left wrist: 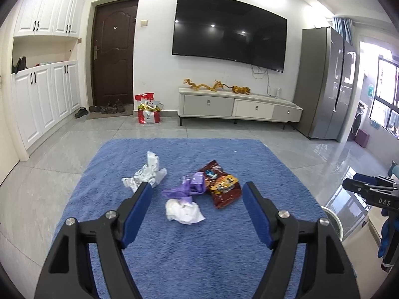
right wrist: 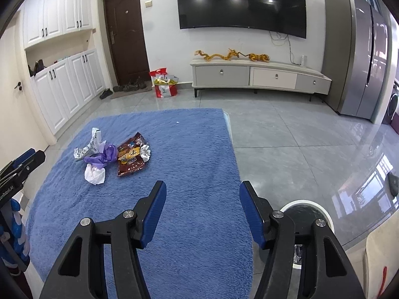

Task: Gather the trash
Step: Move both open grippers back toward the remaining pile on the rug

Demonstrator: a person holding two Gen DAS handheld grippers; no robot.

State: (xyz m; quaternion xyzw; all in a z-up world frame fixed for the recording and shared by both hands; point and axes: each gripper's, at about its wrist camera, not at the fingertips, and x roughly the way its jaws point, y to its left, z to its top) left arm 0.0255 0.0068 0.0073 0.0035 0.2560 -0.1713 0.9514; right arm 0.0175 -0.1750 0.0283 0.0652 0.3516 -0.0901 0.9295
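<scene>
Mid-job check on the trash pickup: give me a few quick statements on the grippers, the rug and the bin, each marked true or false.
1. Both hand-held grippers, left and right, are empty. True.
2. The crumpled white tissue lies on the grey tiled floor. False: it lies on the shaggy blue rug.
3. The red-brown foil snack bag lies beside the crumpled purple plastic wrapper. True.
4. The round white-rimmed trash bin stands on the rug. False: it stands on the tiles, right of the rug.
</scene>
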